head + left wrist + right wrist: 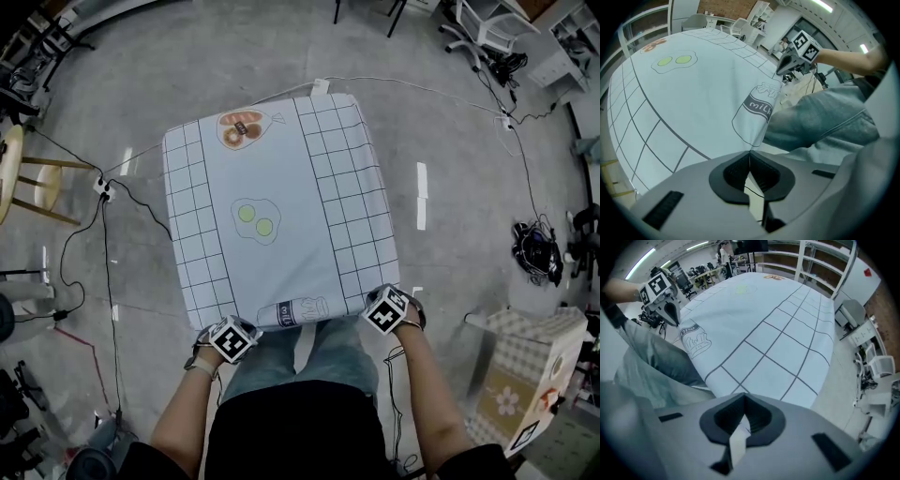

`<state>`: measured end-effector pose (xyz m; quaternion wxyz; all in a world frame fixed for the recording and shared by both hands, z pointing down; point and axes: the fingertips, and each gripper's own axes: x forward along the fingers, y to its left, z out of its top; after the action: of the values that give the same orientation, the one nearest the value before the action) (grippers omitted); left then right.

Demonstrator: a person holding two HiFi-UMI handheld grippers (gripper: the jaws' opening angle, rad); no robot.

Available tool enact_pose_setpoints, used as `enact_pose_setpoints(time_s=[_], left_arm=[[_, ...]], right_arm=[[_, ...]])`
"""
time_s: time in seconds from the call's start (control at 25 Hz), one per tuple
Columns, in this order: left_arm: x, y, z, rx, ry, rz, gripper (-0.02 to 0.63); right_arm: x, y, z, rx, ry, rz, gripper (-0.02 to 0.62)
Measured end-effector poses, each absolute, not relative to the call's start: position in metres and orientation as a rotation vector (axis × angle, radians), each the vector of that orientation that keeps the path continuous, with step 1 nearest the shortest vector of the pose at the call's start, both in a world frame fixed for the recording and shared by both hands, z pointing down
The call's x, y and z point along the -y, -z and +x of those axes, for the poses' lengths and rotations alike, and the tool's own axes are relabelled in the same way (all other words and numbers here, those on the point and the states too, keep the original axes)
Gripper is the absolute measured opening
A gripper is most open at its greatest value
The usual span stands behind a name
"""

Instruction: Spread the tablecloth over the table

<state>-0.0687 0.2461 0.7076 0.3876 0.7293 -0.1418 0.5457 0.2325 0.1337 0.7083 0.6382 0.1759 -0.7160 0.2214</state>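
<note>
A pale blue tablecloth (281, 187) with grid-lined side bands and printed eggs, bread and a milk bottle lies flat over the square table. Its near edge hangs toward the person's legs. My left gripper (231, 330) is at the near left corner, my right gripper (388, 307) at the near right corner. In the left gripper view the jaws (750, 153) are closed, with the cloth's (693, 93) hem running into their tip. In the right gripper view a strip of cloth (778, 324) sits pinched between the closed jaws (743, 395). Each view also shows the other gripper (799, 51) (663, 294).
The person's jeans (300, 361) press against the table's near side. A wooden stool (19, 178) and floor cables (103, 192) lie to the left. A checkered box (530, 375) stands at the near right, and office chairs (478, 23) at the far right.
</note>
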Motion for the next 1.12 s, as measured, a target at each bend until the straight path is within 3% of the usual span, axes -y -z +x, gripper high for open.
enact_pose_setpoints(time_s=[0.24, 0.64, 0.88, 1.12], left_arm=[[-0.233, -0.691, -0.069, 0.417, -1.403, 1.948, 0.015], [-0.167, -0.662, -0.109, 0.770, -1.022, 1.831, 0.015], [-0.119, -0.688, -0.167, 1.104, -1.106, 1.716, 0.015], [-0.115, -0.713, -0.161, 1.042, -1.239, 1.695, 0.015]], right_arm=[[-0.072, -0.692, 0.213, 1.736, -0.337, 0.617, 0.008], [-0.009, -0.711, 0.185, 1.755, -0.268, 0.646, 0.008], [-0.015, -0.715, 0.185, 1.730, -0.239, 0.607, 0.006], [-0.026, -0.713, 0.194, 1.693, -0.249, 0.591, 0.006]])
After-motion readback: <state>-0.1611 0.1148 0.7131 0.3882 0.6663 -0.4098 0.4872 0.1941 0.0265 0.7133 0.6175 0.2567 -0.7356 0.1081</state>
